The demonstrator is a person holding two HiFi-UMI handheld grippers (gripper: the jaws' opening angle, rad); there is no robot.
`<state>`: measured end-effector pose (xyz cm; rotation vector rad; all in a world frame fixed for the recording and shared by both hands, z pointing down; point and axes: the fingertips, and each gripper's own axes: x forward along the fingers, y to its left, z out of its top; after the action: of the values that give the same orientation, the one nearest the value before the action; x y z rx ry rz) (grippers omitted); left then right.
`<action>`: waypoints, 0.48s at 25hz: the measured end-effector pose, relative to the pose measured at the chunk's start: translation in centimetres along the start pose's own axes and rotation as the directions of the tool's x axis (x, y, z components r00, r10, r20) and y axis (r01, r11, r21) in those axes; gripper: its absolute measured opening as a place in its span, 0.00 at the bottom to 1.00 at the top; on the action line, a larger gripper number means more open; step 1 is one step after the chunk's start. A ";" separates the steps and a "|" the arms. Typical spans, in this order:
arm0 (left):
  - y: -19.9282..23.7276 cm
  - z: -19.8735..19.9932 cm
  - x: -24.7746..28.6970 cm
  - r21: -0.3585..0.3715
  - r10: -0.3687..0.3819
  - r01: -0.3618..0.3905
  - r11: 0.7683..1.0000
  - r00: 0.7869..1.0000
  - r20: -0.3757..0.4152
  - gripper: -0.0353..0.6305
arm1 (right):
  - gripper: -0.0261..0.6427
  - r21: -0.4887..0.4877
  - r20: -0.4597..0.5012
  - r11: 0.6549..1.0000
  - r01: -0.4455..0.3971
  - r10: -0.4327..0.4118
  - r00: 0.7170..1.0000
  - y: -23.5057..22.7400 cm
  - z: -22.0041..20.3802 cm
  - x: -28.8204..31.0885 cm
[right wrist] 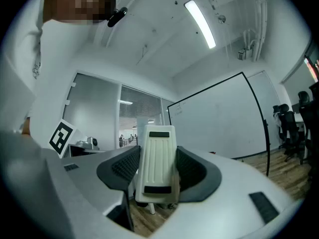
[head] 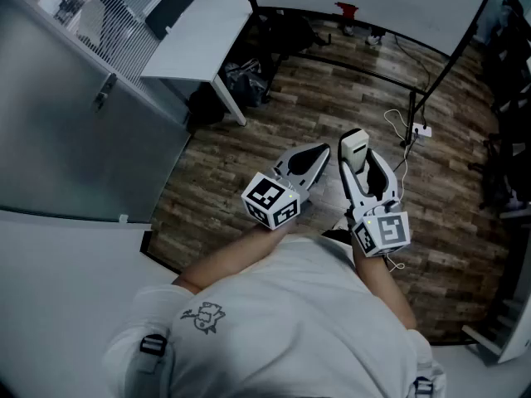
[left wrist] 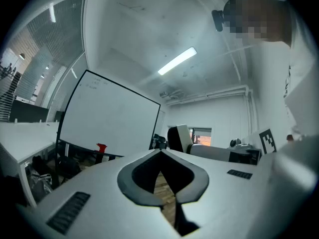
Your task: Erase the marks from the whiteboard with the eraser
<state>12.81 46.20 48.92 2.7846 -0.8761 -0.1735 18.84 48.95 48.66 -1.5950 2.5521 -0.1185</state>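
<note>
— What could hardly be made out?
— The marks (right wrist: 180, 108) on the whiteboard (right wrist: 219, 118). Only faint scribbles near its top corner were seen, too small to be read. In the head view the board was cut off by the picture's upper edge.
— And the jaws?
— The right gripper (right wrist: 157, 156) was seen clamped on the eraser (right wrist: 155, 167), a ribbed cream plastic block held upright, well apart from the board. The left gripper (left wrist: 160, 152) was closed on nothing, with the plank floor (left wrist: 162, 182) glimpsed through its gap
</note>
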 end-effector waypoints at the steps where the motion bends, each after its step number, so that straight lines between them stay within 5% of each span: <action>1: 0.1 0.0 0.7 0.002 0.001 -0.001 1.000 1.000 0.002 0.06 | 0.39 -0.002 0.001 1.000 -0.003 0.003 1.000 -0.6 0.1 0.1; 12: -0.2 -0.5 11.3 0.002 0.034 -0.034 0.999 0.999 -0.004 0.06 | 0.39 0.005 -0.015 0.999 -0.038 0.038 0.999 -10.9 1.2 1.5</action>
<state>22.25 39.96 48.85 2.7693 -0.9222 -0.1619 28.07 42.79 48.83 -1.5484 2.5898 -0.1335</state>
